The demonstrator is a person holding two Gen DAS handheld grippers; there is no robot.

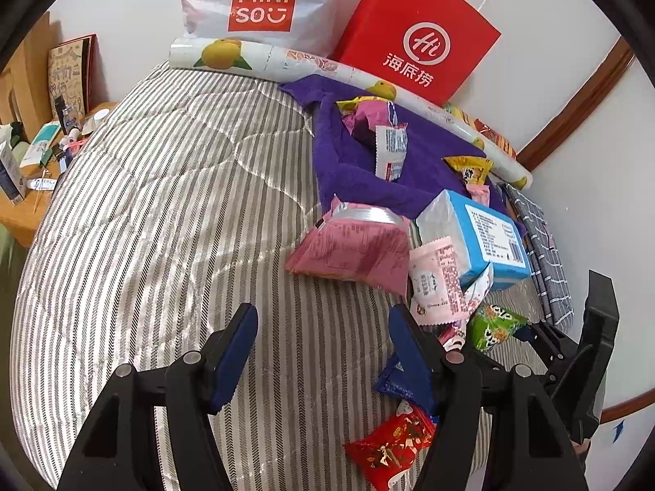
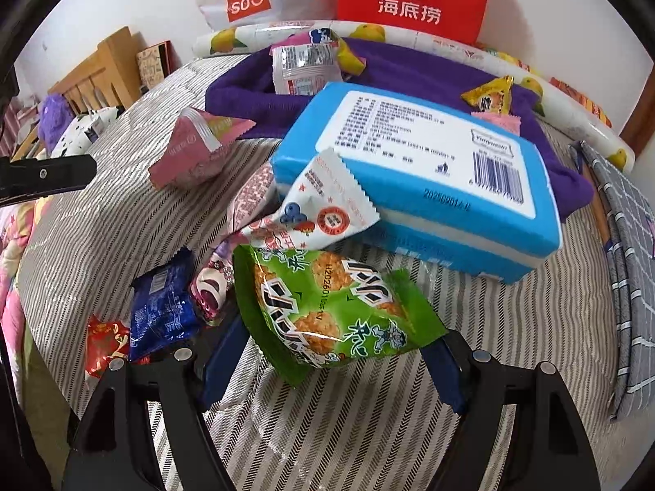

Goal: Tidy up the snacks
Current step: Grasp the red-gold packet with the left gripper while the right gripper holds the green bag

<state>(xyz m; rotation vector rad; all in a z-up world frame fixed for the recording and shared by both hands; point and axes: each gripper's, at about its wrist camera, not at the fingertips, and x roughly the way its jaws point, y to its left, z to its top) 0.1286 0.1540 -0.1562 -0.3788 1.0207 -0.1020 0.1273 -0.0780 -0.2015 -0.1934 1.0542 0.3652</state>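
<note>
Status: sorting is at an early stage. Most snacks lie loose on the striped quilt (image 1: 163, 204), and no finished grouping is evident.

Left to right, right wrist view:

1. Red foil packet (image 2: 102, 343) and dark blue packet (image 2: 161, 315) lie touching each other at the near left edge of the heap.
2. Pink packet (image 2: 196, 151) lies alone on the quilt, beside the purple towel (image 2: 409, 69).
3. Green rice-cracker packet (image 2: 327, 315) sits between the jaws of the right gripper (image 2: 335, 364). The jaws stand wide and released, one on each side of the packet. Whether either pad touches the wrapper is hard to judge, since the packet hides the pad faces; it reads as not yet grasped.
4. White berry-print sachet (image 2: 323, 204) leans against the blue tissue pack (image 2: 413, 172), which lies partly on the towel.
5. Yellow candy (image 2: 489, 98) and a few other wrappers lie on the towel, possibly the collection zone.

Left wrist view: the left gripper (image 1: 323, 352) hangs over bare quilt with its jaws parted and nothing between them.

Behind the heap stand a white MINISO bag (image 1: 262, 4) and a red Haidilao bag (image 1: 417, 37); their contents cannot be seen.

Remaining: grasp the green packet, then place it and the loose packets.
</note>
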